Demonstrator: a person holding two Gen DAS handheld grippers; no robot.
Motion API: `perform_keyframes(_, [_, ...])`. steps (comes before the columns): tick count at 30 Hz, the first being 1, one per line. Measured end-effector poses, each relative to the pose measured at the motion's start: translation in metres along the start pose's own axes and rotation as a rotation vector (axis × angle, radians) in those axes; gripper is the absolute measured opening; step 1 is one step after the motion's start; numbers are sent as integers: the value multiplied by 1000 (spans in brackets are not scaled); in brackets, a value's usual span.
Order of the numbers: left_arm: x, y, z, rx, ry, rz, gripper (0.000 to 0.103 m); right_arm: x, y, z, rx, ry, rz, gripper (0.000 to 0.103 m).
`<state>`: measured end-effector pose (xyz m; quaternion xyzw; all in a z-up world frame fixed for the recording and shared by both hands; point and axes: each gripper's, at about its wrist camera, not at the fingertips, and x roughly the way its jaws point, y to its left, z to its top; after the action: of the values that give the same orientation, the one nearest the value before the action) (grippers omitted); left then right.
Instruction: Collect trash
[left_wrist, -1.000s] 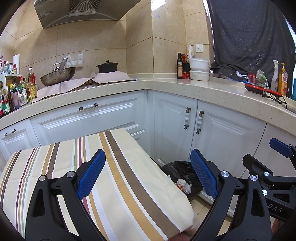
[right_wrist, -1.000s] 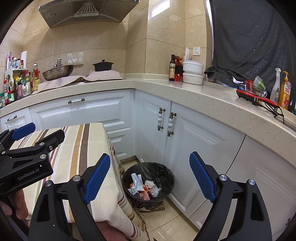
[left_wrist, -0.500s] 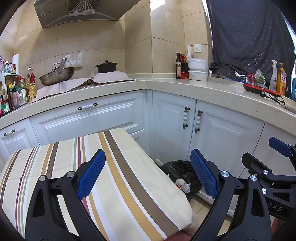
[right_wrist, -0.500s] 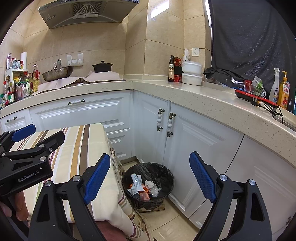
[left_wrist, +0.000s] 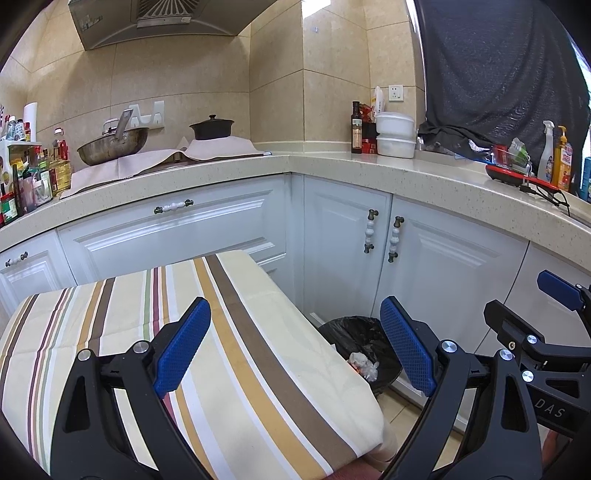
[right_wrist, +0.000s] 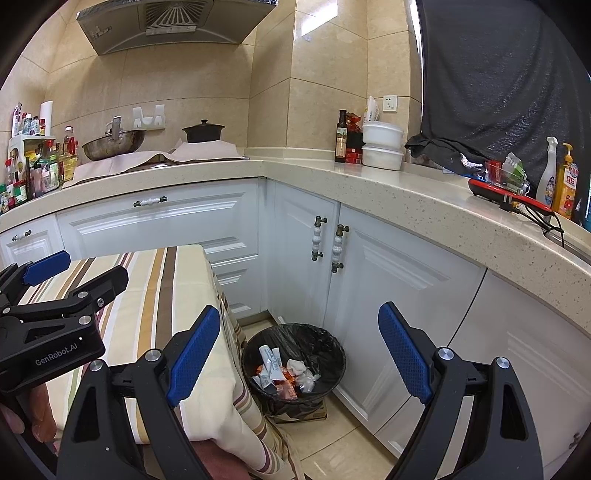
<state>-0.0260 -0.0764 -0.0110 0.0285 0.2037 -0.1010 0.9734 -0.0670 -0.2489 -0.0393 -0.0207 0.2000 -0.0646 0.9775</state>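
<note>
Two claws hang spread and empty — the left claw (left_wrist: 295, 354) over the striped surface (left_wrist: 229, 369), the right claw (right_wrist: 299, 354) nearer the trash (right_wrist: 284, 373), inside the floor bin (right_wrist: 295, 332) beyond the surface's right edge.

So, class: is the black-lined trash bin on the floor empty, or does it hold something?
Not empty: the trash bin holds wrappers and crumpled paper.
</note>
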Motion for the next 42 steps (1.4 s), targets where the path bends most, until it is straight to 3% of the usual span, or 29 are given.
perform_keyframes(32, [-1, -9, -1, 7, 2, 1, 91, 1, -4, -1, 0, 4, -3, 85])
perform_keyframes(42, [1, -15, 0, 13, 12, -11, 96, 1, -7, -3, 1, 7, -2, 85])
